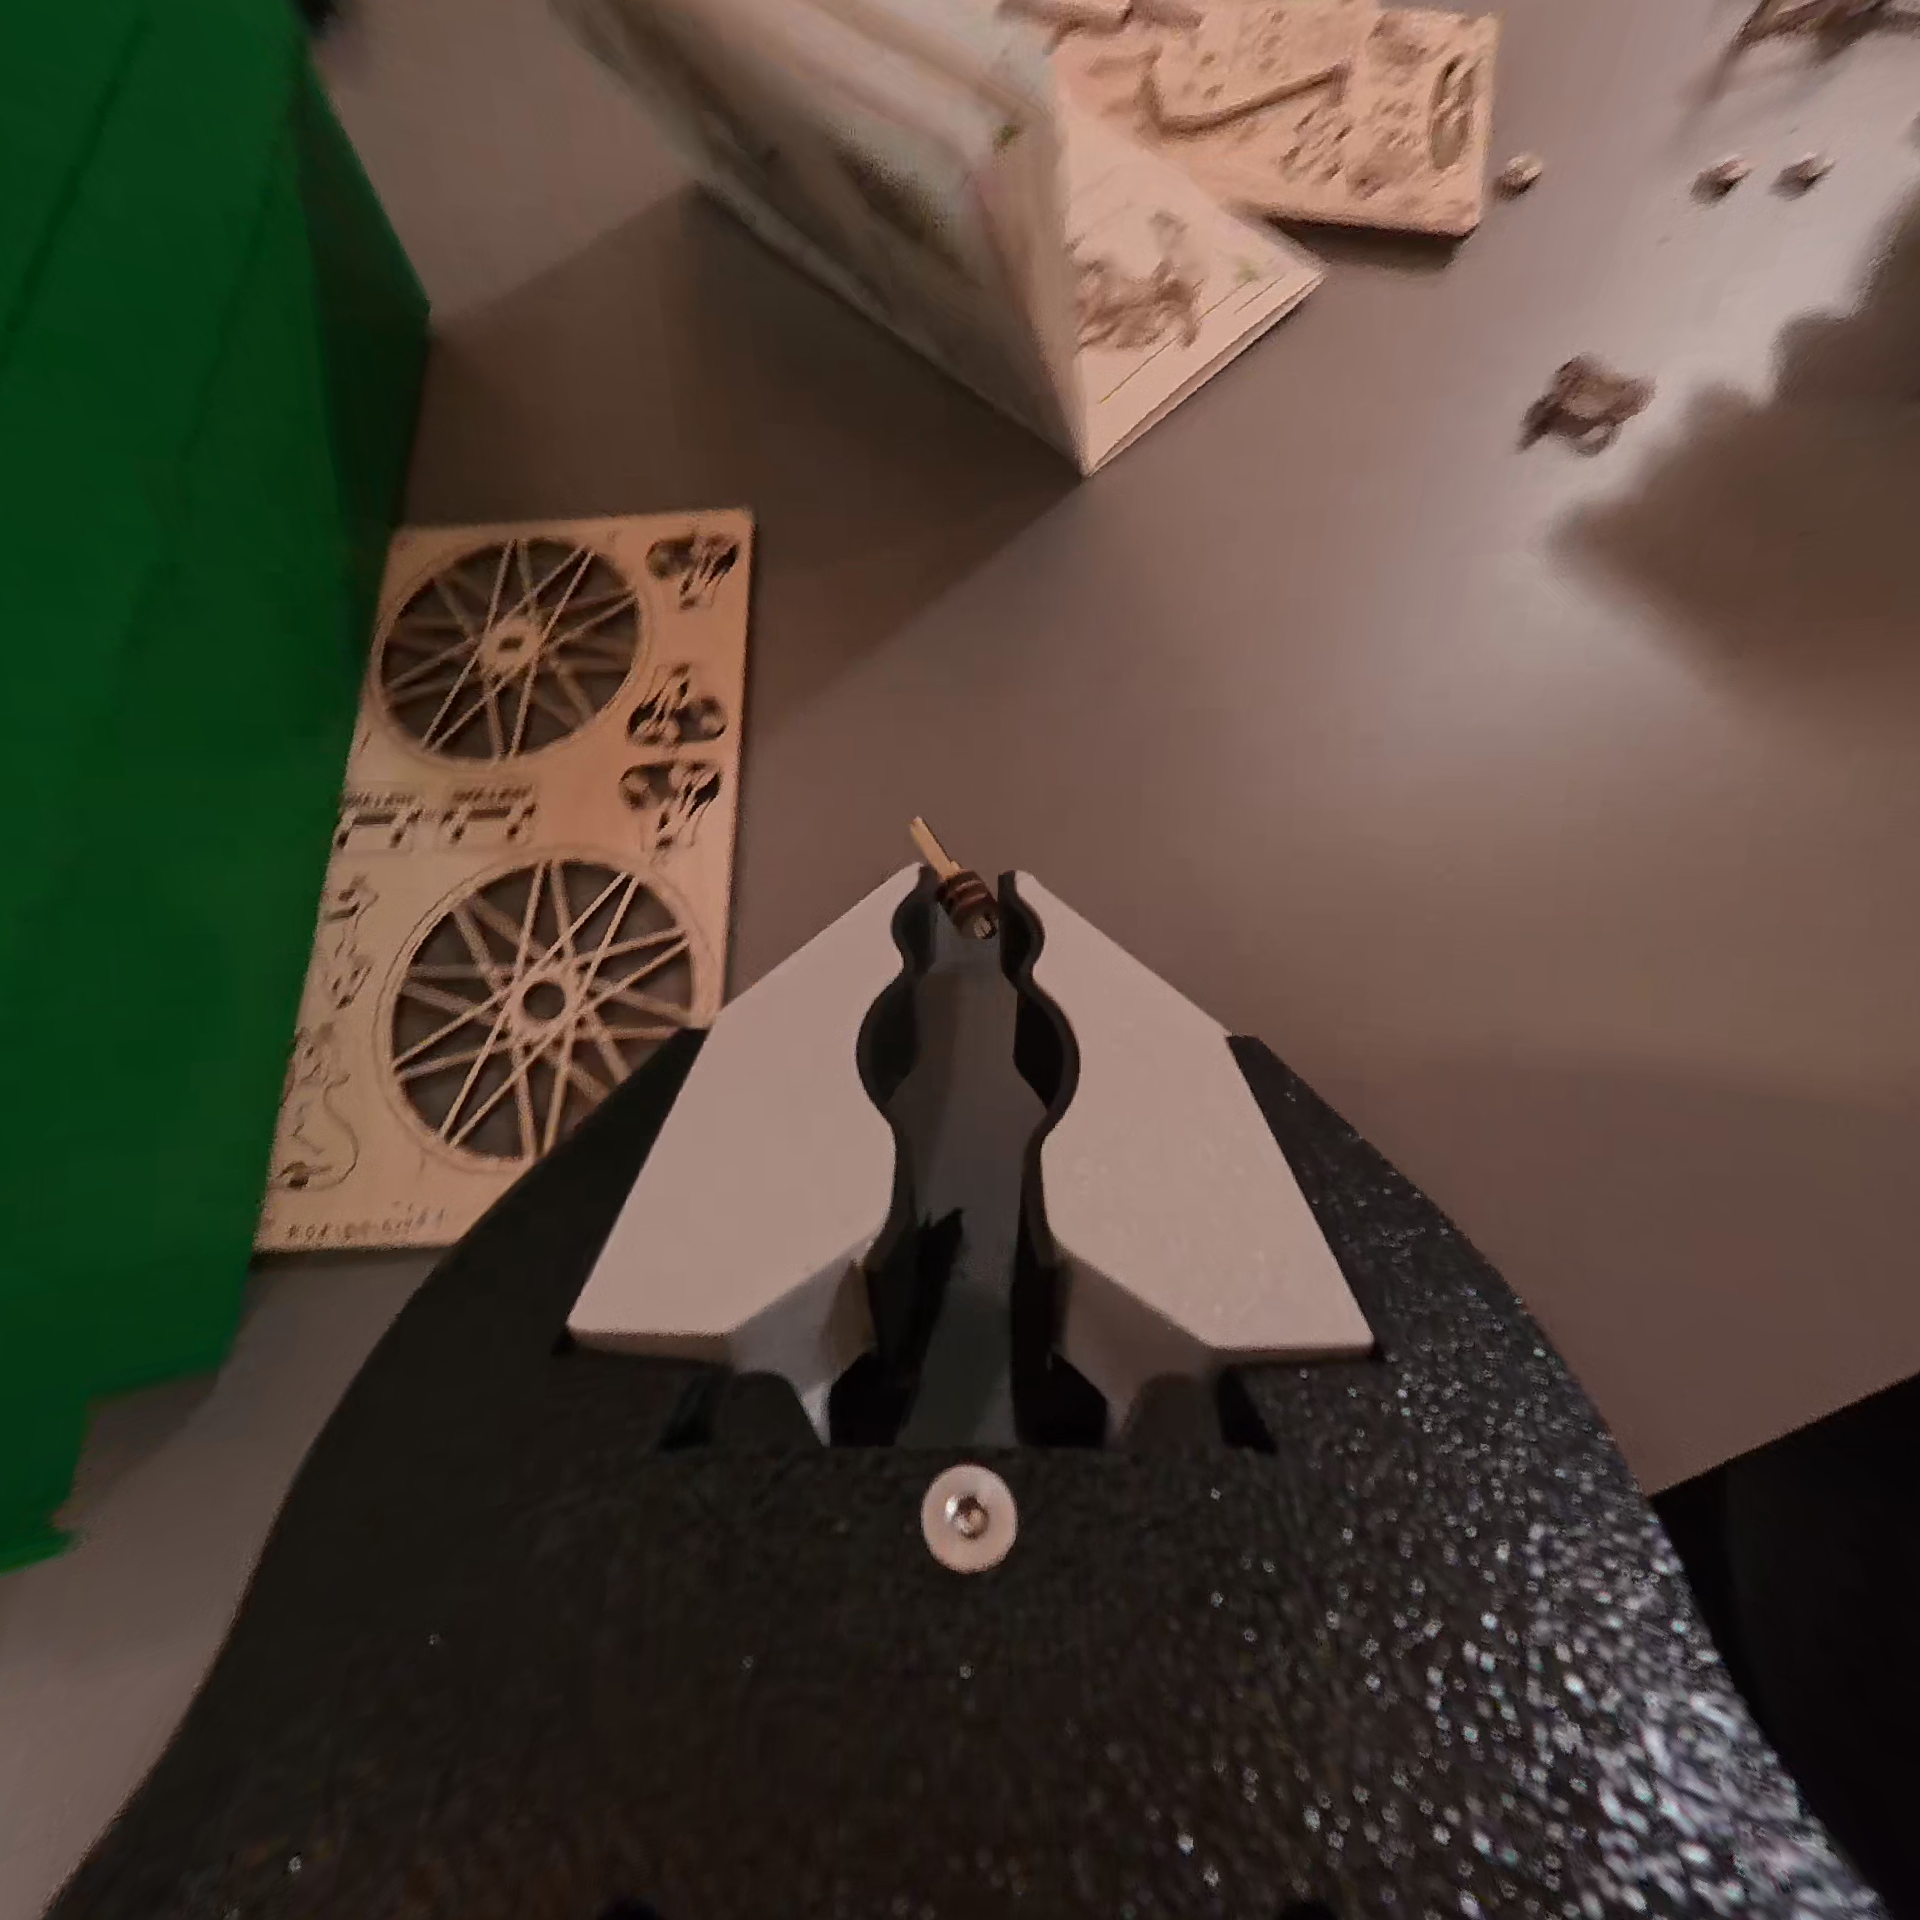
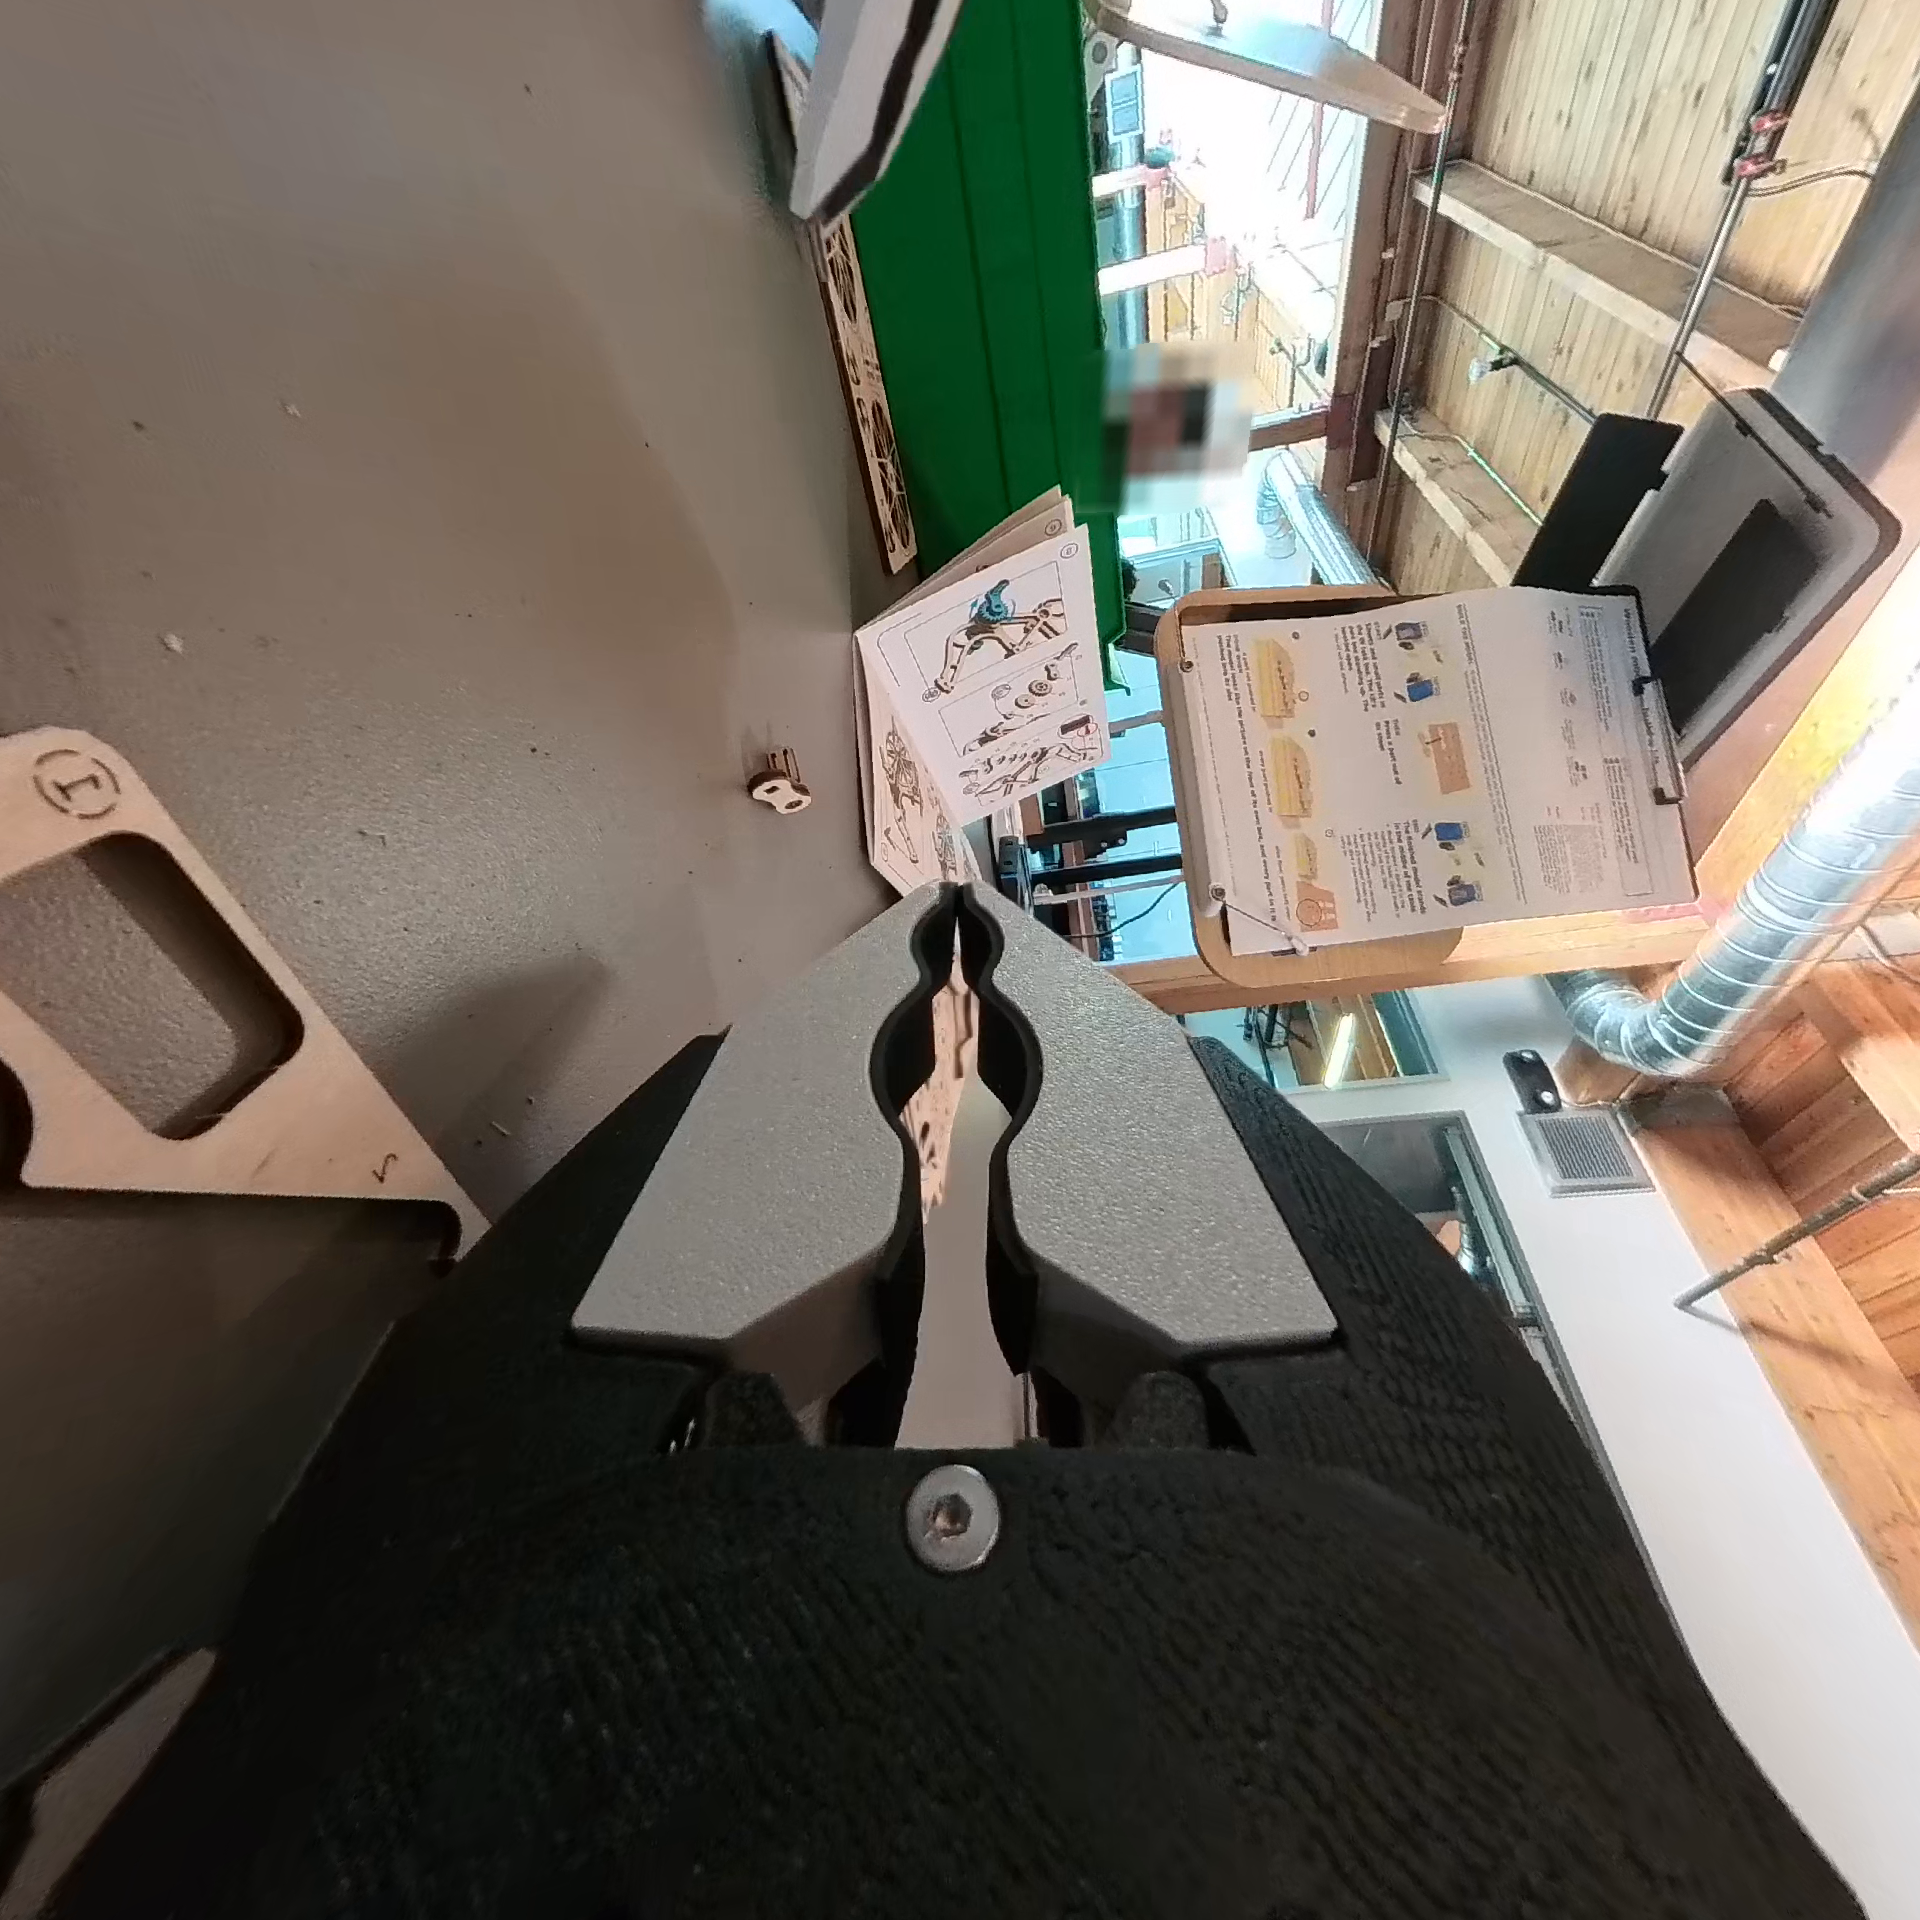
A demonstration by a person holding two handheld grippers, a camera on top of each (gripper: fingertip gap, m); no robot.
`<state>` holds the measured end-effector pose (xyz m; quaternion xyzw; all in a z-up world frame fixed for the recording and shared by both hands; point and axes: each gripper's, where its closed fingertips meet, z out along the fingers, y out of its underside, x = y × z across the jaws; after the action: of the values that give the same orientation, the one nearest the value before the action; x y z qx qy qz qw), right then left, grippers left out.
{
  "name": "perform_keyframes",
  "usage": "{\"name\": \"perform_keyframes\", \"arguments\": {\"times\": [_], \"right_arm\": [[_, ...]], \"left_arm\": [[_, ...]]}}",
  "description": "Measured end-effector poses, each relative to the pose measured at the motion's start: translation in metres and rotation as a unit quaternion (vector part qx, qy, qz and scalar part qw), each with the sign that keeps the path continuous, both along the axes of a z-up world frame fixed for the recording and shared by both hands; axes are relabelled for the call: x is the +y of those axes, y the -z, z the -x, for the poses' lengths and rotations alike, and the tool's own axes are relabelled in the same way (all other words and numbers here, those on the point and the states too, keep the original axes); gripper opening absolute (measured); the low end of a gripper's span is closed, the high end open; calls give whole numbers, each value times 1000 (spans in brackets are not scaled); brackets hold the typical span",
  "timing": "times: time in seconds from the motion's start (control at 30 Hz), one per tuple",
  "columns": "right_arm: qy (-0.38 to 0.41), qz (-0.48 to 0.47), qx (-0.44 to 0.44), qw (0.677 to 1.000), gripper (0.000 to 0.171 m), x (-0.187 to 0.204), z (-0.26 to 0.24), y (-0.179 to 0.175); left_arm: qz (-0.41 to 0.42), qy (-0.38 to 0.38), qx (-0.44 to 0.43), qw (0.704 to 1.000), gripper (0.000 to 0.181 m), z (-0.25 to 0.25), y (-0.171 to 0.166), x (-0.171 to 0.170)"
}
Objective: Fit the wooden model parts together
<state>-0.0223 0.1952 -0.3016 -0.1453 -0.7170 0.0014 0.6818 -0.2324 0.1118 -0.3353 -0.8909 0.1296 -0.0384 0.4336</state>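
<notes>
**Inspector A:** Wooden model part, small, a ringed peg on a thin stick, sits pinched between the tips of the left gripper, held up off the grey table. The stick end pokes out past the fingertips.

**Inspector B:** Confirmed. Jaws nearly together, clamped on that peg alone. And the right gripper?

**Inspector A:** Fingertips pressed together at the front. Pale wood shows in the gap behind them, but I cannot tell whether anything is gripped.

**Inspector B:** Surroundings, left wrist view?

**Inspector A:** A laser-cut wooden sheet with two spoked wheels lies flat to the left, just beside a green box. Farther off, an open instruction booklet, another cut sheet beyond it, and loose wooden bits scattered to the right. That half is blurred.

**Inspector B:** Right wrist view?

**Inspector A:** A small wooden piece lies alone on the table near the booklet. A larger wooden plate with a rounded slot lies at the left edge. A clipboard holding a printed sheet stands beyond the table.
</notes>
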Motion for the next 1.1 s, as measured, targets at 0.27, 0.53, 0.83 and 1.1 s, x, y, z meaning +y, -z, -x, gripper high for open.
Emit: {"name": "perform_keyframes", "arguments": {"times": [0.27, 0.53, 0.83, 1.1], "right_arm": [[-57, -31, 31, 997, 5, -25, -4, -11], [-66, -80, 54, 993, 14, -39, -6, -20], [-73, -96, 32, 992, 18, -42, -6, -11], [-88, 60, 5, 994, 1, -34, -7, -10]], "left_arm": [[-79, 91, -199, 972, 9, -117, -47, 23], [-42, 120, -410, 903, 9, -203, -57, 34], [8, 138, -448, 883, 9, -229, -48, 38], [-76, 165, -281, 942, 75, -228, -49, 43]]}}
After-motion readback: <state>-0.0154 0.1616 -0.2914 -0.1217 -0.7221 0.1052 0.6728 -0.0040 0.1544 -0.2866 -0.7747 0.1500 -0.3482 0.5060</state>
